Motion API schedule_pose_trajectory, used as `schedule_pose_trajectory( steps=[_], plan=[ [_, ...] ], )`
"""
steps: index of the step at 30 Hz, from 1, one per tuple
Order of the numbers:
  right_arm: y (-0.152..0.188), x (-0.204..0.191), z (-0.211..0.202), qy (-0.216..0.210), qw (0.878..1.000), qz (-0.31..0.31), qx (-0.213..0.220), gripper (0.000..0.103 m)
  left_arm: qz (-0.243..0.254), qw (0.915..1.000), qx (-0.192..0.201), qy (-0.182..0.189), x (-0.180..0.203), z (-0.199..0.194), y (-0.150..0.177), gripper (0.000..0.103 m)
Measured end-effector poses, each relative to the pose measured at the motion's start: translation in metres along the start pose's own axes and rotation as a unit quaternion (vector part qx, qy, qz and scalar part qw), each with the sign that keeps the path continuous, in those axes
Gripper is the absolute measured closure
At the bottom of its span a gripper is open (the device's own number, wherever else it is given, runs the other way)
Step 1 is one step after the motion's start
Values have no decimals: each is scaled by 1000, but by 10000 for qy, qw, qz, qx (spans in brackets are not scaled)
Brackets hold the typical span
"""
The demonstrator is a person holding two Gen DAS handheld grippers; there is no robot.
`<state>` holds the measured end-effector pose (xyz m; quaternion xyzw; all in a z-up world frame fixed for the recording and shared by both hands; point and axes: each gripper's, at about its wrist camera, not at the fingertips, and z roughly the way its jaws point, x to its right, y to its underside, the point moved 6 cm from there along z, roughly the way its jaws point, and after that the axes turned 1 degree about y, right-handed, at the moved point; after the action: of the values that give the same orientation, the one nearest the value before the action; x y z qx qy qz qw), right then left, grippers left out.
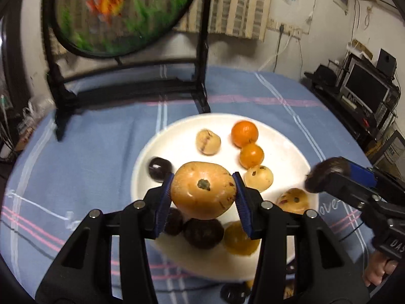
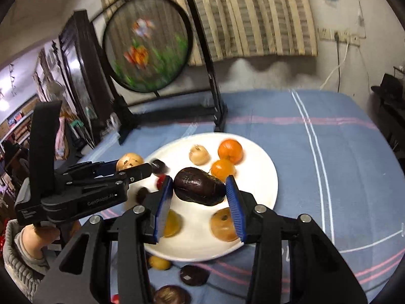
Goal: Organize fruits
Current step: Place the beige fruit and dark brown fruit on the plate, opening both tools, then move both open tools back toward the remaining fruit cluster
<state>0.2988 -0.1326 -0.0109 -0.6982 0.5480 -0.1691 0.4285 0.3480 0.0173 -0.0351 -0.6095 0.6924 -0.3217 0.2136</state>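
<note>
My left gripper (image 1: 203, 177) is shut on a large tan fruit (image 1: 203, 190), held above the near side of a white plate (image 1: 278, 136). In the right wrist view my right gripper (image 2: 198, 179) is shut on a dark purple fruit (image 2: 200, 186) over the same plate (image 2: 258, 167). Each gripper shows in the other's view: the right gripper (image 1: 326, 174) with its dark fruit at the plate's right rim, the left gripper (image 2: 136, 167) with the tan fruit (image 2: 129, 160) at the left rim. Two oranges (image 1: 244, 133), several tan fruits (image 1: 208, 141) and a dark fruit (image 1: 159, 168) lie on the plate.
A round embroidered screen (image 1: 121, 12) on a black stand (image 1: 202, 101) rises just behind the plate. The blue striped cloth (image 2: 329, 152) covers the table. Loose fruits, one yellow (image 2: 159, 262) and one dark (image 2: 193, 274), lie on the cloth in front of the plate. A hand (image 2: 33, 238) grips the left tool.
</note>
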Motion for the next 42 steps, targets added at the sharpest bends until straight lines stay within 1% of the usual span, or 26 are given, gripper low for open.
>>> schedule_pose_trajectory(
  steps=[2, 4, 6, 7, 8, 9, 10, 11, 13, 17, 20, 21, 24, 27, 29, 30, 31, 34, 36, 38, 39, 40, 42],
  plan=[
    [1, 13, 18, 152, 9998, 74, -128, 60, 122, 9998, -170, 39, 7, 21, 4, 56],
    [0, 26, 31, 328, 9992, 144, -202, 60, 210, 9994, -259, 85, 12, 35, 5, 56],
    [1, 34, 38, 471, 9985, 148, -240, 60, 263, 9992, -289, 90, 17, 43, 5, 56],
    [2, 37, 43, 552, 9980, 121, -277, 60, 292, 9990, -306, 118, 19, 46, 6, 53],
    [4, 39, 46, 573, 9978, 93, -322, 59, 331, 9989, -293, 138, 21, 48, 5, 53],
    [5, 40, 50, 567, 9976, 49, -404, 56, 385, 9988, -268, 103, 23, 47, 5, 42],
    [6, 41, 53, 577, 9973, 26, -450, 50, 422, 9989, -202, 74, 24, 45, 4, 31],
    [6, 42, 52, 659, 9970, 10, -409, 35, 433, 9990, -97, 78, 24, 41, 2, 28],
    [1, 42, 42, 710, 9974, -29, -125, 35, 459, 9989, -32, 67, 24, 35, 1, 28],
    [-16, 35, -1, 522, 9976, 25, 460, 35, 357, 9993, 130, 25, 16, 14, -3, 28],
    [-19, 25, -30, 328, 9974, 26, 641, 34, 178, 9995, 254, -27, 2, -11, 5, 25],
    [-17, 22, -36, 300, 9973, 25, 666, 31, 133, 9995, 270, -57, -1, -17, 9, 23],
    [-2, 12, -47, 201, 9982, -2, 568, 31, 16, 9993, 313, -179, -8, -35, 26, 23],
    [21, 6, -54, 154, 9992, -12, 379, 31, 65, 9992, 299, -262, -8, -51, 55, 22],
    [41, 3, -61, 109, 9995, 12, 308, 31, 123, 9992, 228, -308, -6, -60, 77, 18],
    [53, 4, -63, 105, 9996, 44, 242, 31, 131, 9992, 197, -316, -5, -64, 86, 13],
    [65, 4, -65, 75, 9999, 74, 135, 31, 130, 9992, 212, -328, -5, -70, 98, 11],
    [92, 6, -71, 46, 9998, 190, -64, 31, 82, 9989, 217, -414, -6, -82, 123, 10],
    [102, 7, -70, 39, 9994, 237, -242, 31, 80, 9984, 181, -526, -6, -86, 136, 10],
    [105, 7, -68, -13, 9989, 347, -310, 31, 142, 9983, 187, -539, -1, -90, 141, 10],
    [106, 6, -68, -27, 9987, 389, -331, 31, 211, 9980, 204, -557, 3, -92, 144, 9],
    [107, 5, -68, -51, 9984, 435, -354, 31, 268, 9979, 213, -556, 6, -94, 147, 5],
    [110, 3, -69, -86, 9983, 453, -369, 31, 465, 9969, 224, -601, 14, -97, 153, 4]
  ],
)
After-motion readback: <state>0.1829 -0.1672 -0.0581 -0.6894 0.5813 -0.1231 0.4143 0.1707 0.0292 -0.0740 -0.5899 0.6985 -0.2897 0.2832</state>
